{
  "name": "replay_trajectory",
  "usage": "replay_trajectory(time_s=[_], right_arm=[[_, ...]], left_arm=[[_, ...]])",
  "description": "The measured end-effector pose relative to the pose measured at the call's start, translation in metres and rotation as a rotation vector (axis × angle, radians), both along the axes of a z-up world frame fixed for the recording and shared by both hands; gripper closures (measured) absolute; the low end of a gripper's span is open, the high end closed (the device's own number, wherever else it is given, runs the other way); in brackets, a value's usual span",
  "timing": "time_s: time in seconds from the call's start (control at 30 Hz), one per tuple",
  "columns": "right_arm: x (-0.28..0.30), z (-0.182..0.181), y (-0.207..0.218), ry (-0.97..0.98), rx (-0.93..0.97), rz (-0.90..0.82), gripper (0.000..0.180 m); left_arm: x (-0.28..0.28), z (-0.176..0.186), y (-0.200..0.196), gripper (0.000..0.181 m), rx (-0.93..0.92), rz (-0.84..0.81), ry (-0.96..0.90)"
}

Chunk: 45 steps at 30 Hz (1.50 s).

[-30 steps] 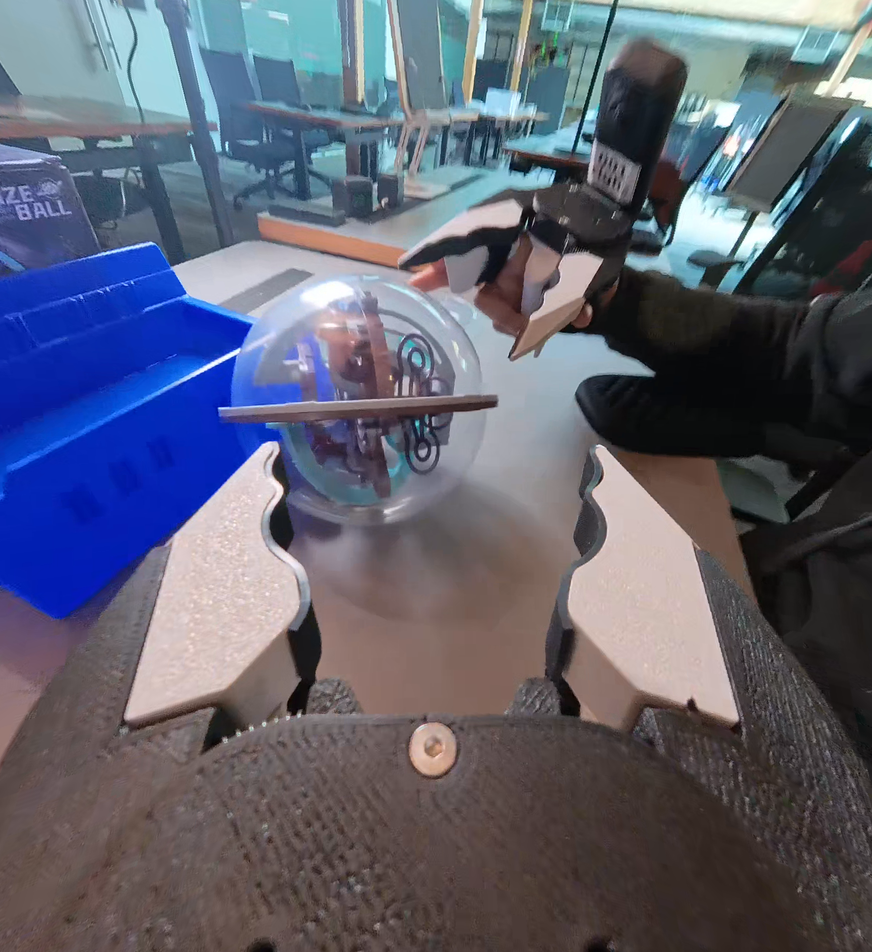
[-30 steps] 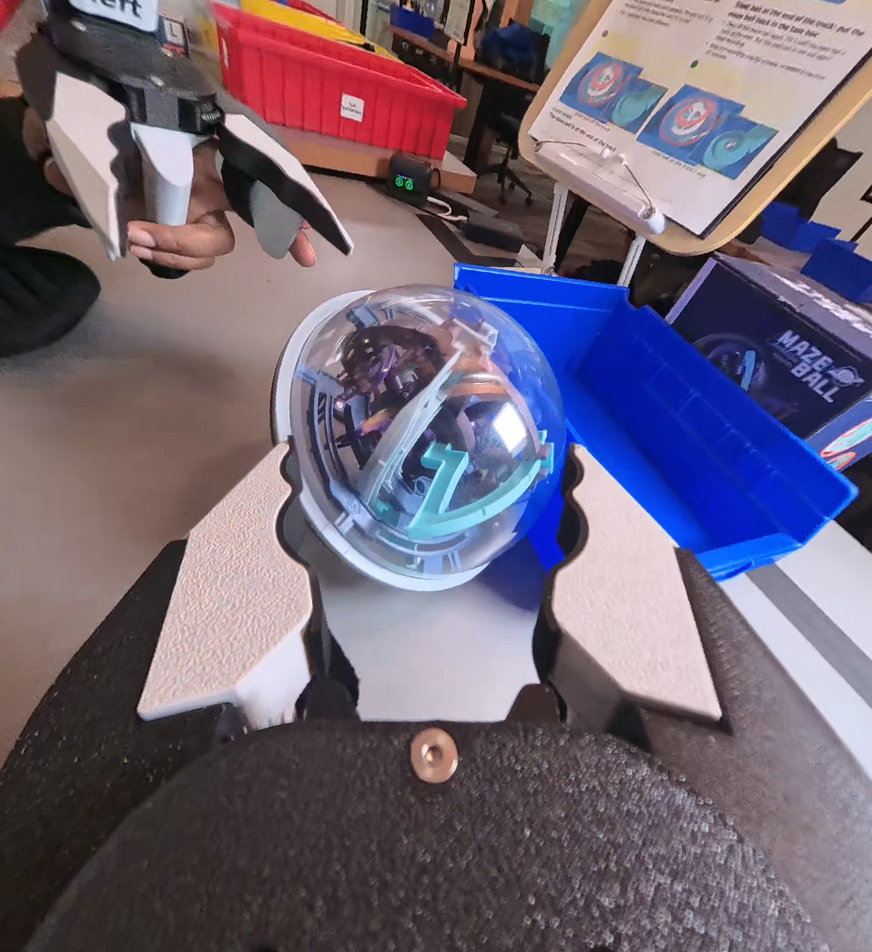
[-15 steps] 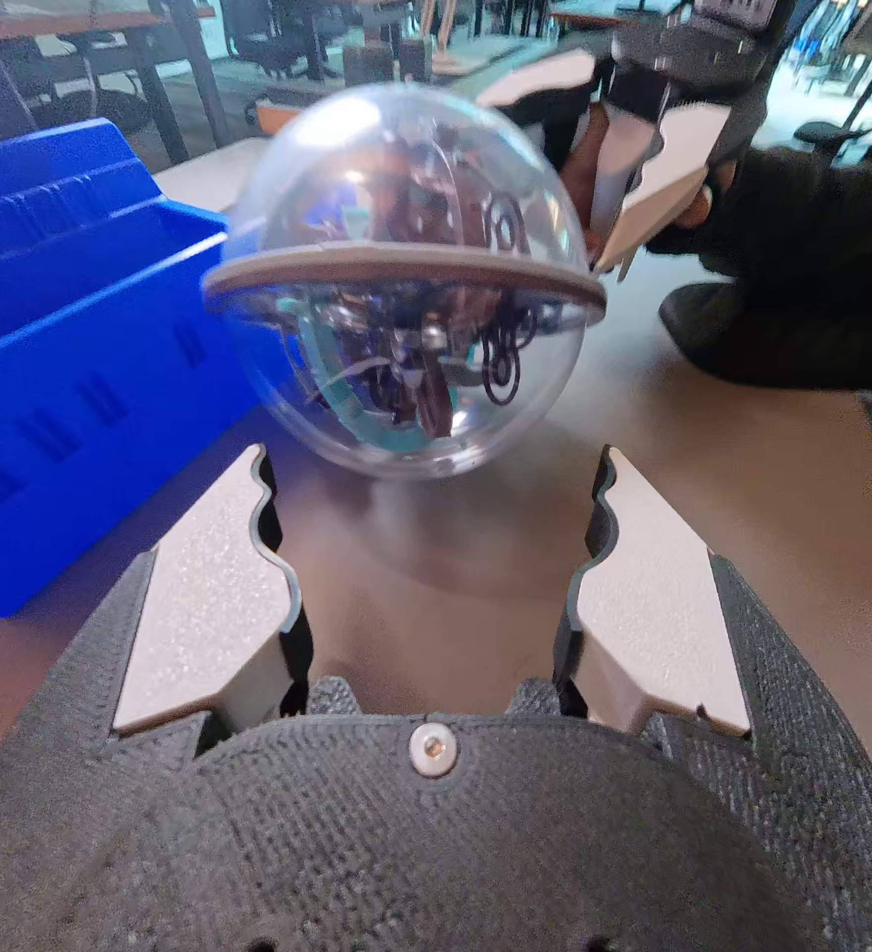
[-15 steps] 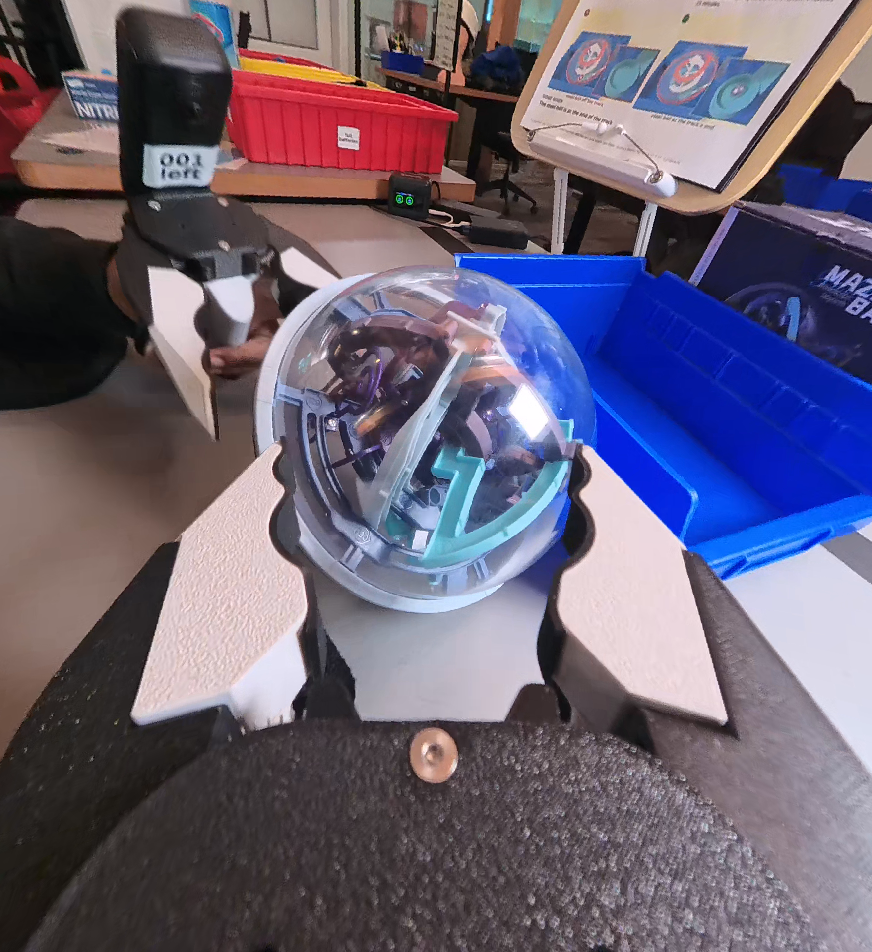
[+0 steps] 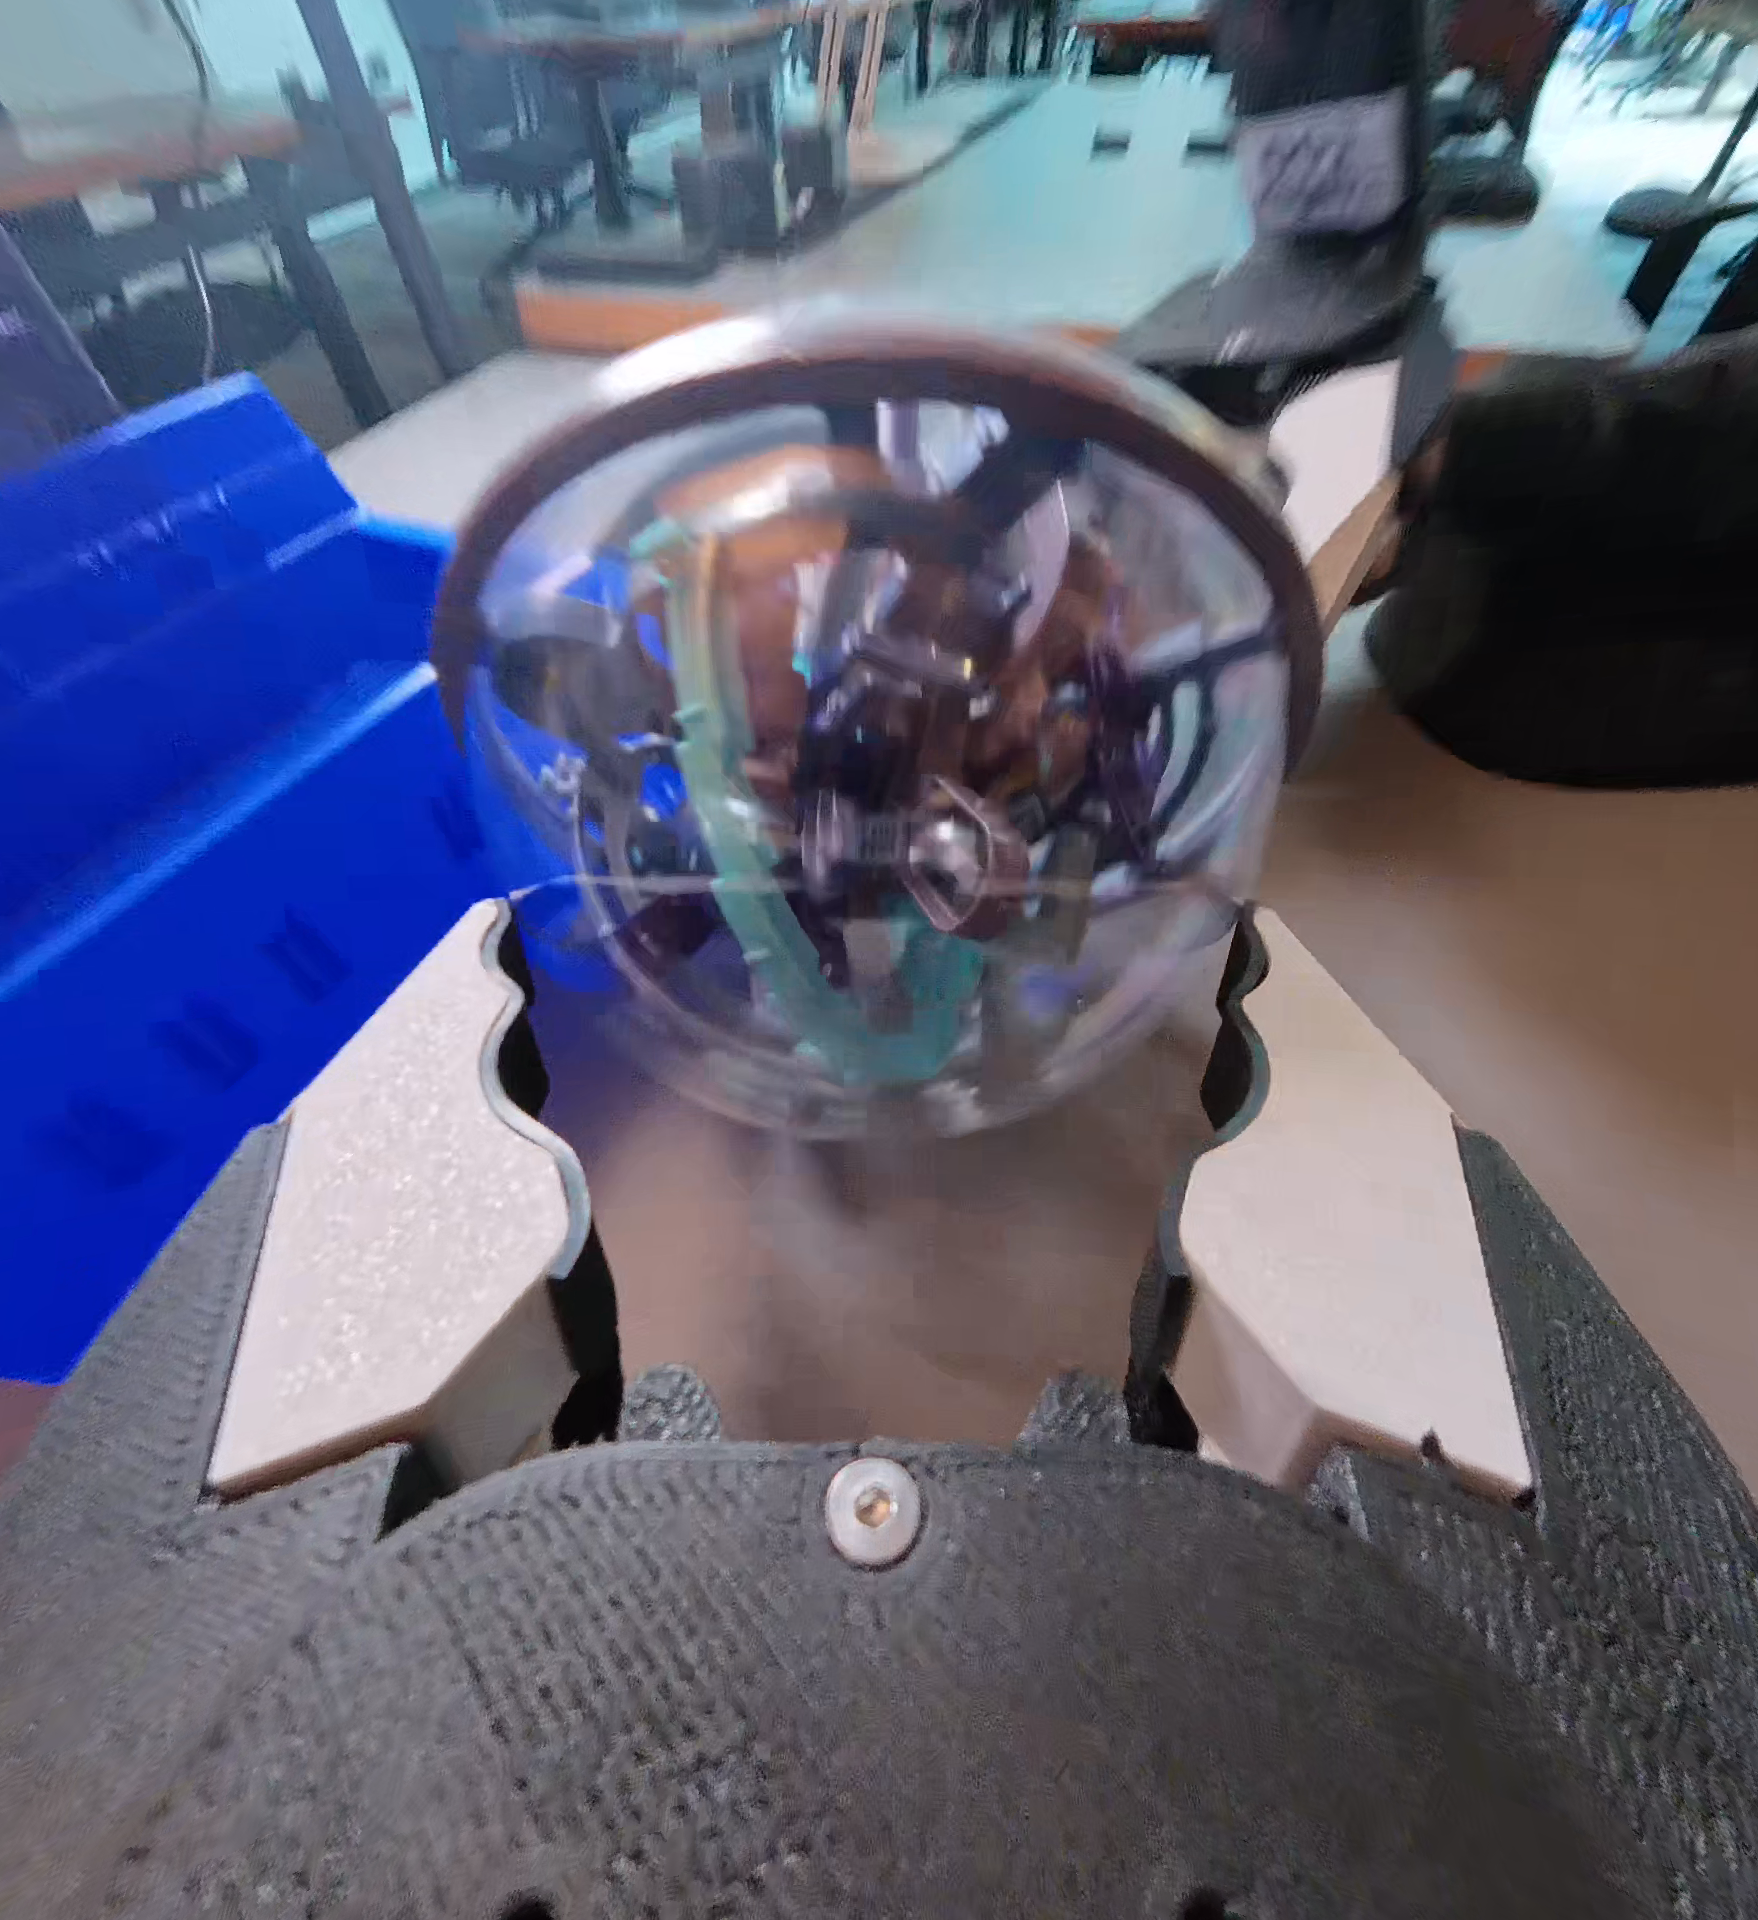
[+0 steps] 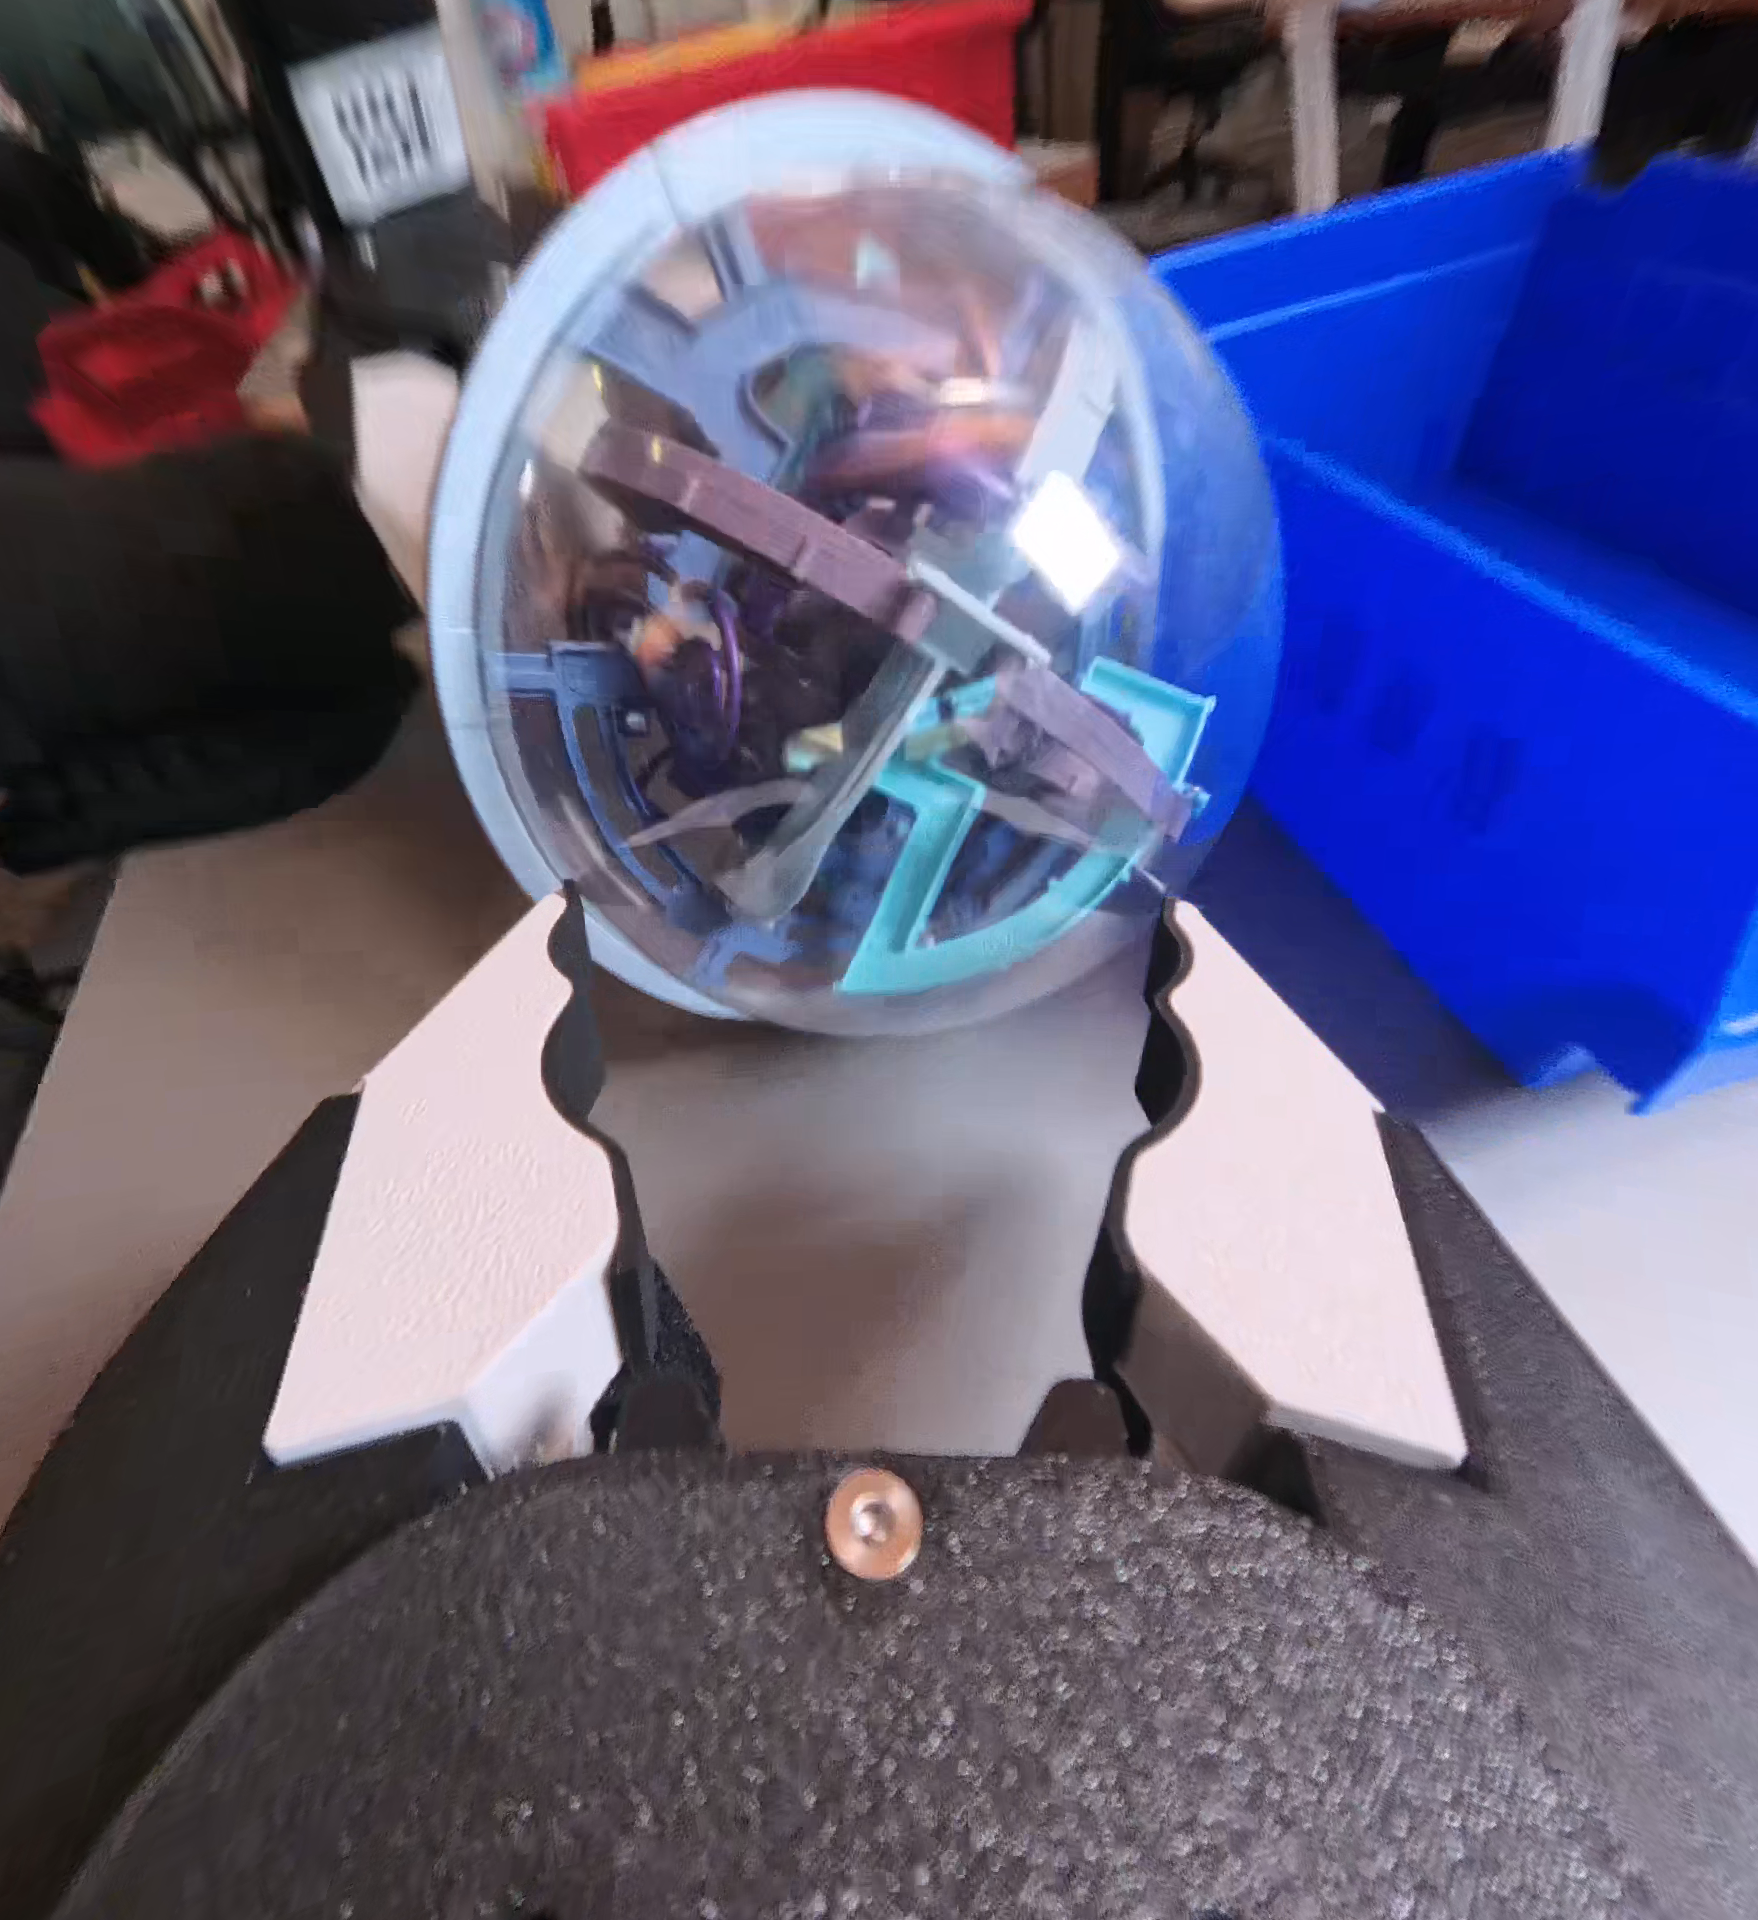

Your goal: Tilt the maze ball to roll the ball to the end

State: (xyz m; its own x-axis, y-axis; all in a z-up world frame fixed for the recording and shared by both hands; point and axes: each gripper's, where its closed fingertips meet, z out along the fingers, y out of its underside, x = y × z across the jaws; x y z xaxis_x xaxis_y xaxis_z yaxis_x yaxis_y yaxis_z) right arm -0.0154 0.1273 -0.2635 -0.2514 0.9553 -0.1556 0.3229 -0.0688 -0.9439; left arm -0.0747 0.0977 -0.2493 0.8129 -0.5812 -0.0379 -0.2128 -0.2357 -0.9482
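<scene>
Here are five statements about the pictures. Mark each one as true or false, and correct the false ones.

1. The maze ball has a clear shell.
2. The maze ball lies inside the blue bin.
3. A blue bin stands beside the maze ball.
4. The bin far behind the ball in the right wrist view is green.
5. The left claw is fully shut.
1. True. The maze ball is see-through.
2. False. It is outside the blue bin, at the fingertips of the right claw.
3. True.
4. False. It is a red bin.
5. False. The fingers of the left claw stand wide apart.
</scene>
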Motion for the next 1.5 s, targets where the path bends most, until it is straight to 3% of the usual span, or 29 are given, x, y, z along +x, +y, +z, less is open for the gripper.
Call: replay_trajectory(time_s=[0.1, 0.23, 0.43, 0.6, 0.9, 1.13, 1.23, 1.37, 1.5], right_arm=[[0.0, -0.021, -0.014, -0.104, 0.16, 0.061, 0.085], [0.001, -0.031, -0.016, -0.147, 0.284, 0.065, 0.093], [0.009, 0.001, 0.006, -0.047, 0.321, -0.008, 0.093], [0.017, 0.029, 0.024, 0.044, 0.288, -0.065, 0.09], [0.03, 0.061, 0.038, 0.182, 0.013, -0.073, 0.09], [0.022, 0.024, 0.026, 0.05, 0.018, -0.015, 0.1], [0.024, 0.011, 0.019, 0.003, -0.014, 0.043, 0.109], [0.023, 0.002, 0.017, -0.036, -0.04, 0.043, 0.145], [0.019, 0.008, 0.029, 0.004, -0.001, -0.028, 0.127]], left_arm=[[0.002, 0.032, -0.014, 0.06, 0.068, -0.037, -0.076], [0.009, 0.041, -0.017, 0.06, 0.112, -0.034, -0.049], [0.008, 0.05, -0.008, 0.075, 0.144, -0.026, -0.021], [0.007, 0.067, -0.004, 0.067, 0.119, -0.06, -0.091], [-0.007, -0.008, 0.002, 0.062, -0.065, -0.058, -0.127], [0.008, 0.01, 0.006, 0.072, 0.063, -0.025, 0.009], [0.009, 0.029, -0.003, 0.083, 0.125, -0.029, -0.009], [0.01, 0.055, -0.018, 0.107, 0.219, -0.059, -0.051], [-0.006, 0.057, -0.02, 0.076, 0.191, -0.049, -0.102]])
